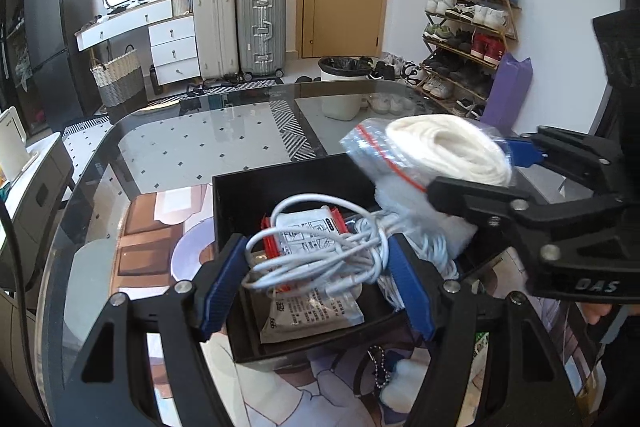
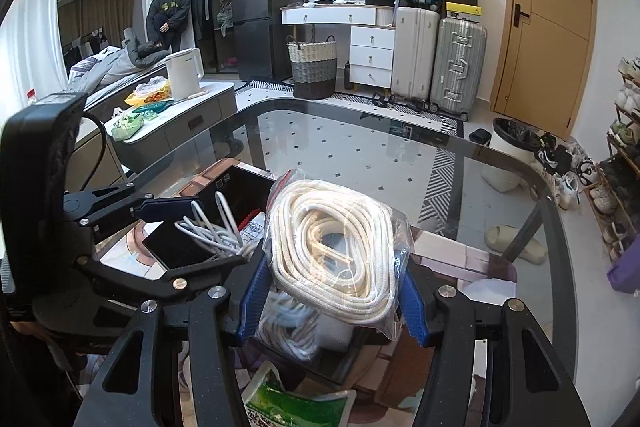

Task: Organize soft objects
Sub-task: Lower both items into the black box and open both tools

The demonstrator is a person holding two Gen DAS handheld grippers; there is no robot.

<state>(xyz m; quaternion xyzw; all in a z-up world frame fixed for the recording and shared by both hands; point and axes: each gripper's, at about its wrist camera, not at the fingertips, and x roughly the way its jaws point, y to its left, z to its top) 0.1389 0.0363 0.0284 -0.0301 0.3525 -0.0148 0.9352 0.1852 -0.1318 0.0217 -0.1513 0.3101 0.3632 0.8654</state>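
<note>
A black open box (image 1: 280,183) stands on the glass table and holds printed packets (image 1: 312,239) and cords. My left gripper (image 1: 316,287) is shut on a coiled white cable (image 1: 320,259) just above the box. My right gripper (image 2: 330,291) is shut on a clear zip bag of white rope (image 2: 336,239), held over the box's right side. In the left wrist view the rope bag (image 1: 448,151) and right gripper (image 1: 480,171) come in from the right. In the right wrist view the left gripper (image 2: 196,239) is at the left with the cable (image 2: 216,231).
A glass table (image 1: 200,147) carries a printed mat (image 1: 152,227). A green packet (image 2: 296,407) lies near the front edge, a small white plush with a chain (image 1: 396,379) beside the box. Suitcases, a drawer unit, a shoe rack and a person sit beyond the table.
</note>
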